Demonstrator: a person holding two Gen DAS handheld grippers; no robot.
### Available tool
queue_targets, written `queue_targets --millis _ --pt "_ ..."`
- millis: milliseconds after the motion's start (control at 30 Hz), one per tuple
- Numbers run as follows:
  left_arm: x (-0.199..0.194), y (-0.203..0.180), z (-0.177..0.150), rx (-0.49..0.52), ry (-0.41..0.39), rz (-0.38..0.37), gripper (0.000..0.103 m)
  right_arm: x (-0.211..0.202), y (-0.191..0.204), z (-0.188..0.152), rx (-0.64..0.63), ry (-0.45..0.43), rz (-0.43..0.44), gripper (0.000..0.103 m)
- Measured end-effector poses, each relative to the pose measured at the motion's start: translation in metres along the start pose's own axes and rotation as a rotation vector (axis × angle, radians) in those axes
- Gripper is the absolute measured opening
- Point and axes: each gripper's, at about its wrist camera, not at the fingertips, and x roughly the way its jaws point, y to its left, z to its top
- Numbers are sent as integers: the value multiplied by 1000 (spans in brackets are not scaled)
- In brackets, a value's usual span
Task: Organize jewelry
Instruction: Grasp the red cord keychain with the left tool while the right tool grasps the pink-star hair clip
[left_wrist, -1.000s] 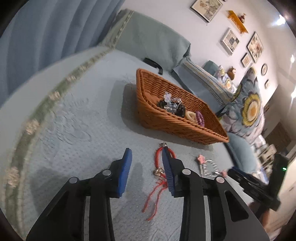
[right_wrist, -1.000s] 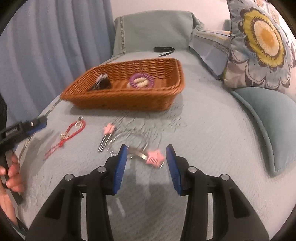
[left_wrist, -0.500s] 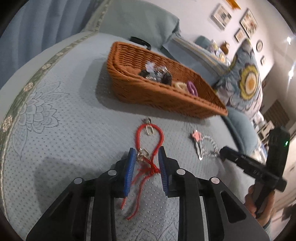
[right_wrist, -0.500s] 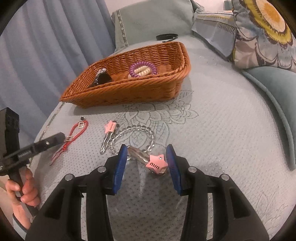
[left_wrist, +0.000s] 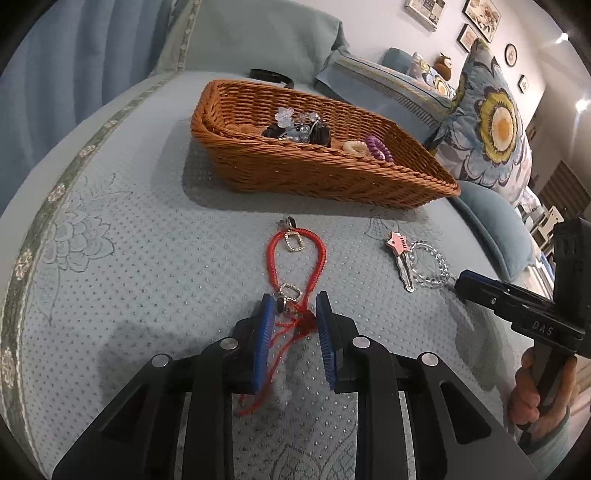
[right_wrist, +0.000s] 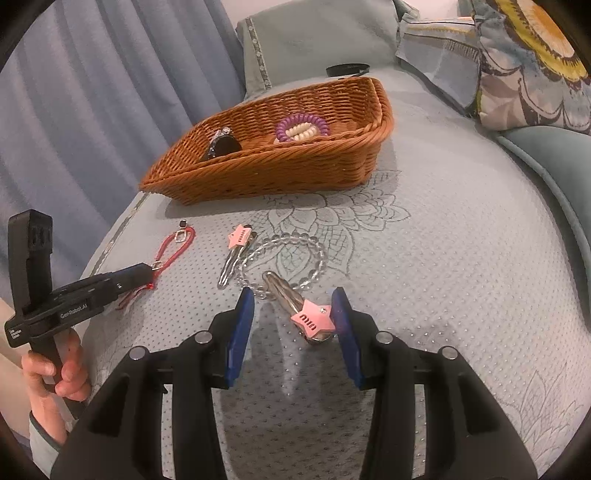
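Observation:
A red cord bracelet (left_wrist: 295, 266) lies on the bedspread in front of the wicker basket (left_wrist: 332, 177). My left gripper (left_wrist: 293, 314) is open, its fingers either side of the bracelet's knotted tassel end. My right gripper (right_wrist: 293, 310) is open around a pink star hair clip (right_wrist: 312, 321), which lies by the right finger. A clear bead bracelet (right_wrist: 295, 258) and a second pink star clip (right_wrist: 236, 251) lie just beyond. The basket (right_wrist: 258, 173) holds a purple and a cream coil hair tie (right_wrist: 301, 127) and dark jewelry (right_wrist: 221, 146).
A black band (left_wrist: 271, 75) lies behind the basket by the headboard cushion. Floral pillows (right_wrist: 532, 62) and a teal cushion (right_wrist: 554, 158) stand at the right. Blue curtains (right_wrist: 92, 92) hang at the left beyond the bed edge.
Both grippers have moved down and forward to the bedspread. The left now straddles the red bracelet's tassel end with narrower jaws; the right now straddles the near star clip.

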Motion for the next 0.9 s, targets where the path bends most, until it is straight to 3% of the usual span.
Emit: queue_targets --millis 133,167,200,233,533,633,767,833,900 --pt "2 -1 0 2 -3 15 13 1 2 0 -8 1 -26 40" --pt "1 -1 0 0 -6 18 7 2 4 0 -14 1 -35 35" --pt "0 1 1 -7 -9 9 7 3 6 0 -27 6 -45 23" --pt "-1 3 1 -18 -15 -7 6 5 8 -1 -34 10 -48 19" --pt "-35 36 3 -163 -114 -183 6 -3 5 -1 -28 -26 -31 19" --pt "-43 42 1 -186 -129 -201 6 -5 3 -1 -18 -38 -14 19" --pt "-46 49 0 -225 -129 -300 6 -4 -1 -2 -1 -28 -3 19" --pt "-41 47 -3 -209 -87 -240 6 -4 1 -1 -7 -27 -3 19" --pt "-38 48 -5 -217 -67 -238 6 -3 2 -1 -14 -23 -7 19"
